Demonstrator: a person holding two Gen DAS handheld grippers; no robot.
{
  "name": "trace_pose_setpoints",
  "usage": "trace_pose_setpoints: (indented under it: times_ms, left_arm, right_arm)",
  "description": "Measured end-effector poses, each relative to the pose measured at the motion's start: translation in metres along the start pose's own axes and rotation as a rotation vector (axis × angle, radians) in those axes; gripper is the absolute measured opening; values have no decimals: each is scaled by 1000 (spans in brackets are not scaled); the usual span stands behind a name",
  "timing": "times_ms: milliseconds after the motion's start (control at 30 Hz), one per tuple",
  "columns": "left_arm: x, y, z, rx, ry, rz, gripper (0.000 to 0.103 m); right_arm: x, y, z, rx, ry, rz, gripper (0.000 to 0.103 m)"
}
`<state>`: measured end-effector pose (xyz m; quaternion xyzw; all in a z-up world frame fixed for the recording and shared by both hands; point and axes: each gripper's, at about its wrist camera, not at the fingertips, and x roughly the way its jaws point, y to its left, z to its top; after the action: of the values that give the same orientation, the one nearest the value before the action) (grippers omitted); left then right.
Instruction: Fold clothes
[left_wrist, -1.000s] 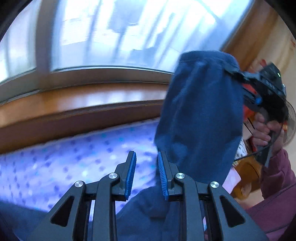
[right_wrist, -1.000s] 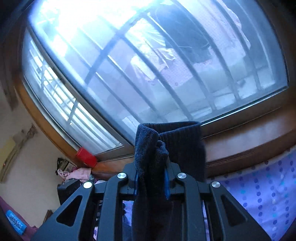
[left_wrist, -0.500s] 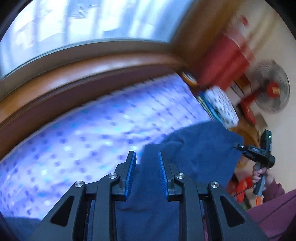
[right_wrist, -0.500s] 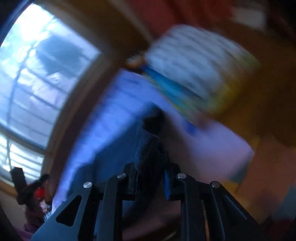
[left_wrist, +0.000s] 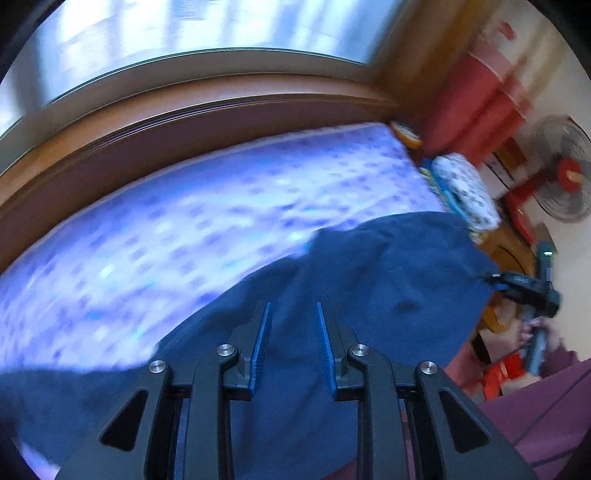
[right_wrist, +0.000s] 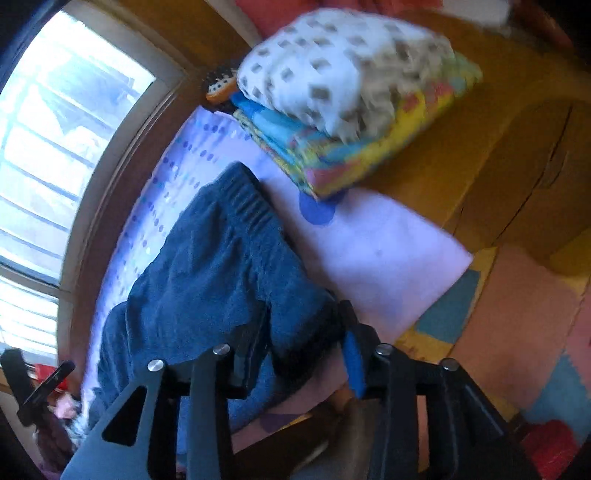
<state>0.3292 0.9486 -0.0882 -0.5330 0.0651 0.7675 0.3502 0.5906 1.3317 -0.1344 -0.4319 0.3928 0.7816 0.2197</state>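
Since earlier frame, blue garment (right_wrist: 221, 266) is lowered from air onto dotted bedsheet (left_wrist: 184, 221). Right gripper (right_wrist: 306, 354) jaws opening, cloth corner between. Left gripper (left_wrist: 291, 343) jaws parted, cloth between; grip cannot be told. Soft, limp, light; best taken at hem corners.

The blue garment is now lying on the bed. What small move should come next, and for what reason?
Probably draw the right gripper back off the blue garment. Its jaws are opening with the cloth edge loose between them, and the garment already lies flat on the purple sheet. The left gripper has cloth between its pads, so it can steady the piece.
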Motion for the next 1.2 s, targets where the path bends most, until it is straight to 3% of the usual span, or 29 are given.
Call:
trace_pose_setpoints:
  times_ms: [133, 233, 400, 500, 567, 633, 767, 900, 967, 1067, 1133, 1200]
  left_arm:
    - [-33, 58, -36, -94, -41, 90, 24]
    - [-62, 107, -59, -124, -86, 121, 24]
    - [-116, 204, -105, -126, -121, 201, 25]
    - [-148, 267, -144, -150, -90, 239, 25]
    - [-157, 302, -165, -195, -35, 290, 25]
    - [-166, 336, -187, -242, 21, 343, 25]
    - [-178, 388, -227, -371, 53, 336, 25]
    - [-184, 414, -253, -505, 38, 305, 25]
    - [-188, 417, -259, -503, 20, 272, 25]
    - [-188, 421, -254, -333, 32, 284, 26]
    - [-183, 437, -249, -289, 68, 196, 26]
    - [-178, 460, -248, -330, 89, -23, 26]
  right_arm:
    - [-35, 63, 0, -158, -104, -72, 39]
    - [-51, 138, -15, -305, -150, -3, 42]
    - [-24, 295, -88, -590, -99, 203, 66]
    - [1, 353, -140, -585, -17, 218, 66]
    - [11, 368, -172, -586, 39, 255, 66]
    - [22, 372, -202, -543, 94, 179, 66]
    - [36, 378, -239, -444, 186, 203, 66]
    - [73, 430, -268, -533, 270, 478, 66]
    - [97, 464, -294, -575, 356, 521, 66]
    - [114, 510, -317, -598, 411, 585, 66]
    - [121, 534, -335, -590, 452, 630, 66]
    - [133, 552, -356, -595, 484, 609, 66]
